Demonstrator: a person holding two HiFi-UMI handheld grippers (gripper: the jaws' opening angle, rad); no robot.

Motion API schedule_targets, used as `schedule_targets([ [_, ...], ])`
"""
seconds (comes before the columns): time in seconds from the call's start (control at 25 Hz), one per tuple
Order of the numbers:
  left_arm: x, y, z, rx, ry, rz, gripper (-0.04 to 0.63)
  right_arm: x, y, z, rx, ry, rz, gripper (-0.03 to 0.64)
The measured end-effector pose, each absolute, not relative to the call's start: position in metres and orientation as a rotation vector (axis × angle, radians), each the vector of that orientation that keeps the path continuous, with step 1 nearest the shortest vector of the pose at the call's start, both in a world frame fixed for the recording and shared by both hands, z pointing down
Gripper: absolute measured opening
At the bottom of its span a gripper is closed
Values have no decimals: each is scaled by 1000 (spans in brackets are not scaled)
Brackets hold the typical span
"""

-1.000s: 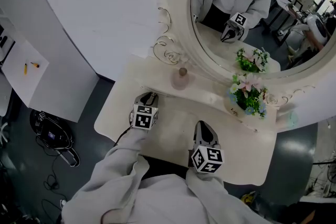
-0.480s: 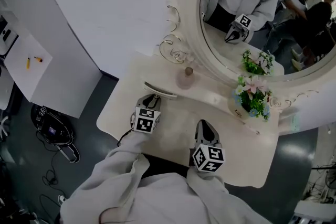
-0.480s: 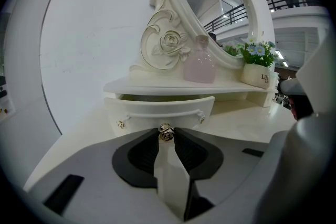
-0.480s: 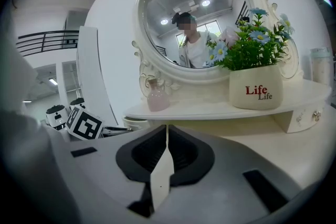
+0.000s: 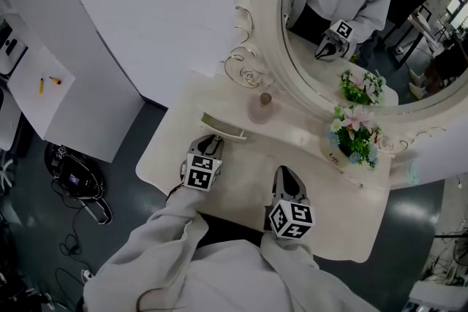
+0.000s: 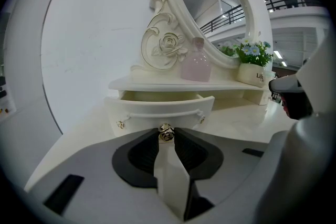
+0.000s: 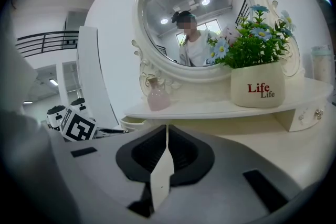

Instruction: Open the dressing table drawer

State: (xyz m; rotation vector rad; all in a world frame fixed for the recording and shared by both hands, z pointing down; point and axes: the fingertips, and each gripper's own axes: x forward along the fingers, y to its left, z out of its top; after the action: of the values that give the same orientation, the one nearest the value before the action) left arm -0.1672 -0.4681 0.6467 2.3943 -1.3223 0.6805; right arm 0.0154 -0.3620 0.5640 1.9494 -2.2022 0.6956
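**Drawer part-open, knob pinched**

Left tool (image 5: pixel 209 145) nipped narrow on small gold rose-shaped knob (image 6: pixel 166 133) of cream curved-front drawer (image 6: pixel 157 109), drawer partly out beneath the shelf (image 6: pixel 157 83); central grip likely for a straight pull. Right tool (image 5: pixel 285 180) closed, empty, held above cream worktop (image 5: pixel 240 186), clear of drawer

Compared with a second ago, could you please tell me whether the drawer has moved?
Yes: the drawer has slid out from under the shelf, toward the person, the left gripper shut on its knob.

Dressing table (image 5: pixel 245 193) 1; oval mirror (image 5: pixel 362 22) 1; pink bottle (image 5: pixel 262 108) 1, shelf left; flower pot (image 5: pixel 349 141) 1, shelf right; drawers 2: open drawer (image 5: pixel 221 126) left, closed drawer (image 7: pixel 308 112) right
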Motion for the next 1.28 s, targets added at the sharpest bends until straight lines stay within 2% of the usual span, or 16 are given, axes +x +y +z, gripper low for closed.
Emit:
schedule_targets([
  [1.28, -183, -433, 647, 2397, -1308, 682, 106, 5, -343, 569, 1932, -2208, 735, 37],
])
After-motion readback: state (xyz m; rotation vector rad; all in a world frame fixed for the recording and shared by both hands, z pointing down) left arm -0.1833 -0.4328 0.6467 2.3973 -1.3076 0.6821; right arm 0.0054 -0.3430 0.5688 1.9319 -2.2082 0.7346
